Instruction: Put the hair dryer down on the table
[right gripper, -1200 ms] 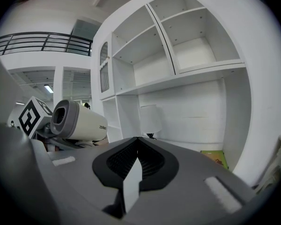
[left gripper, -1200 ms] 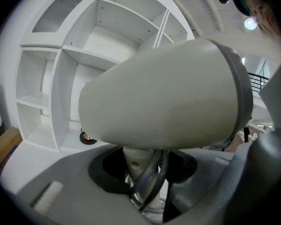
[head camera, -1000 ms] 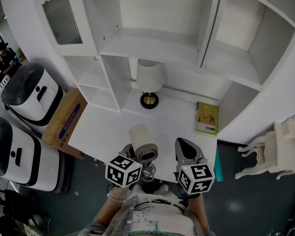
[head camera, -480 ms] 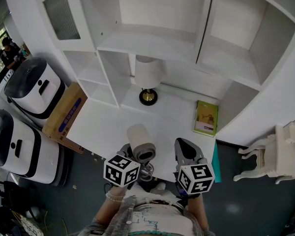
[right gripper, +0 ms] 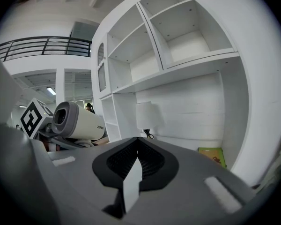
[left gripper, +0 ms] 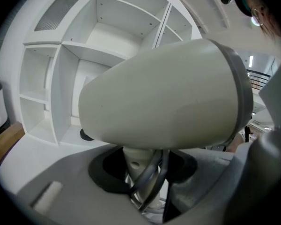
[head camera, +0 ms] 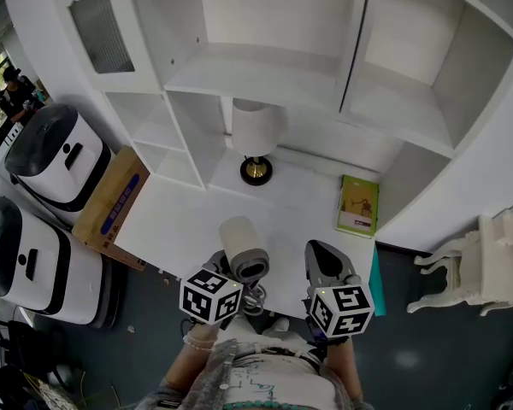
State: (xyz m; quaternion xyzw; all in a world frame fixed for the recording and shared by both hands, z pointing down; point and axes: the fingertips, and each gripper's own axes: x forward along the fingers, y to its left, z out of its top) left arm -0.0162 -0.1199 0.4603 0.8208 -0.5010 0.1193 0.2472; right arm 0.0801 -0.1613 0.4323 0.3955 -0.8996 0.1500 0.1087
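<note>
A cream hair dryer (head camera: 242,244) with a grey rear ring is held upright over the near edge of the white table (head camera: 184,220). My left gripper (head camera: 250,292) is shut on its handle, and the coiled dark cord is bunched between the jaws. In the left gripper view the dryer's barrel (left gripper: 164,97) fills the frame above the left gripper (left gripper: 143,170). My right gripper (head camera: 322,259) hovers beside it on the right, shut with nothing in it. The right gripper view shows the right gripper (right gripper: 135,161) with its jaws together and the dryer (right gripper: 79,121) off to the left.
A white-shaded lamp (head camera: 256,139) stands at the back of the table under white shelving. A green book (head camera: 360,205) lies at the table's right end. A cardboard box (head camera: 111,207) and two white appliances (head camera: 56,156) stand on the left, and a white chair (head camera: 487,263) on the right.
The head view has drifted slightly. Both grippers and the hair dryer hold the same places over the table's near edge.
</note>
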